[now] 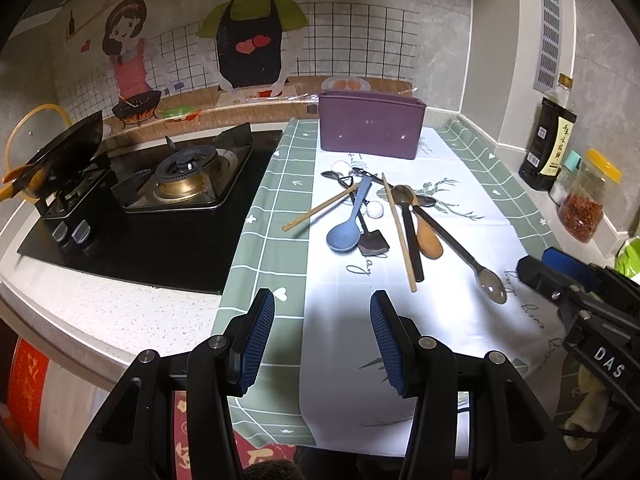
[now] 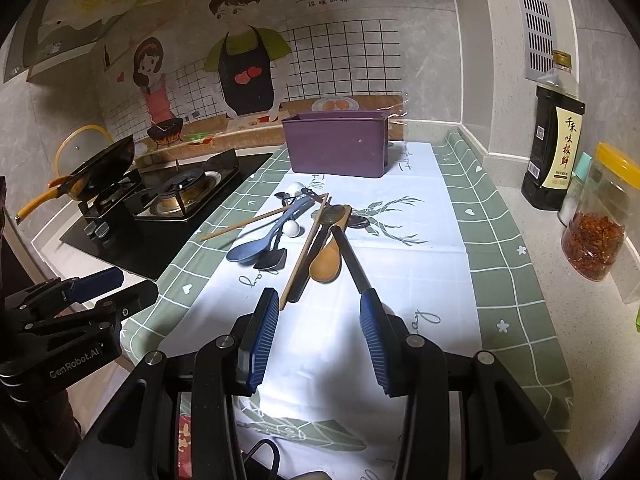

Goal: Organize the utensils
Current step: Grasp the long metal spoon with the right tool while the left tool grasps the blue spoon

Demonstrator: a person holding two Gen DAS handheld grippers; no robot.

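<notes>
while utensils [image 1: 372, 216] lie heaped, the purple bin [image 1: 370, 126] (contents hidden) stands behind.

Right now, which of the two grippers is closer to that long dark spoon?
The right gripper: its finger sits right beside the long dark spoon. The left gripper hangs open further off, left of the spoon's bowl.
</notes>
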